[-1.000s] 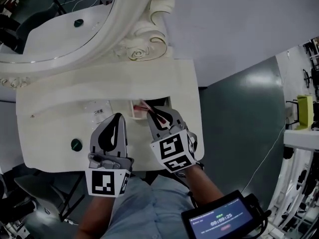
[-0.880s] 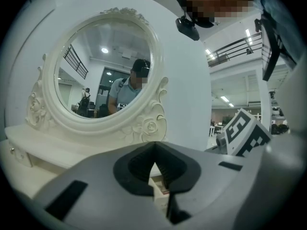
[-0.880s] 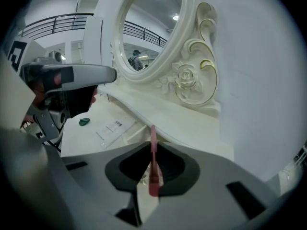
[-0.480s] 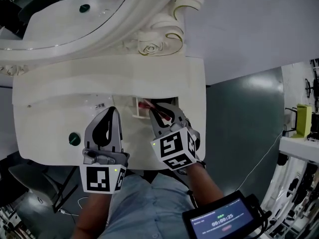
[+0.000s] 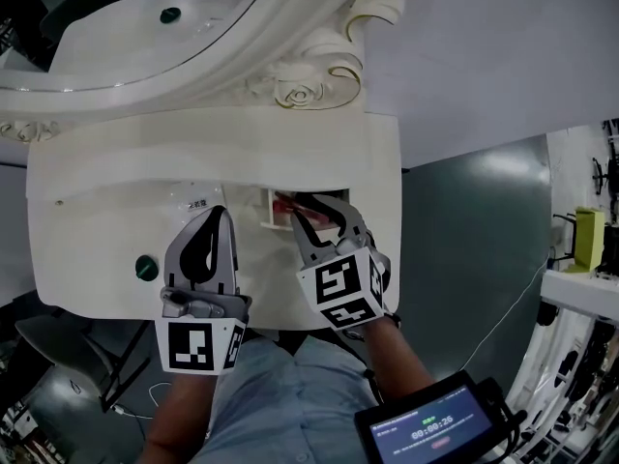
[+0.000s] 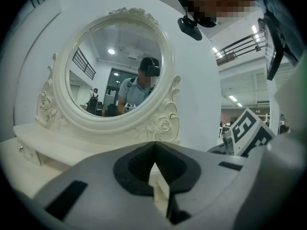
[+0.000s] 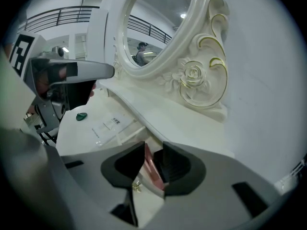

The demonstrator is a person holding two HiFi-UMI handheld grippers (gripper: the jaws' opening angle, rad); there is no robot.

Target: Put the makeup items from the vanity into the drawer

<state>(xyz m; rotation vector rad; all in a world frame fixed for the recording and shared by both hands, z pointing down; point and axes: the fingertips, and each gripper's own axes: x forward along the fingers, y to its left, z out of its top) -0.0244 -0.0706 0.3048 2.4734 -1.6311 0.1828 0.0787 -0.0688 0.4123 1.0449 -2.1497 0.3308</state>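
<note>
Right gripper point(image 5: 319, 217) has just been spreading its jaws over the open drawer point(image 5: 264, 211), and the left gripper point(image 5: 215, 218) has drifted a touch to the left. The pink makeup item point(image 7: 152, 169) sits between the parted right jaws, down in the drawer, so I'd call that one dropped off. Left jaws are closed together with nothing in them. Still out on the vanity top point(image 5: 87, 211): a small green item point(image 5: 146, 267) and a flat clear packet point(image 5: 198, 201). Can't see what else is in the drawer.

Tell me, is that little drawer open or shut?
Open: the drawer is pulled out from the vanity, with a pink item lying inside.
</note>
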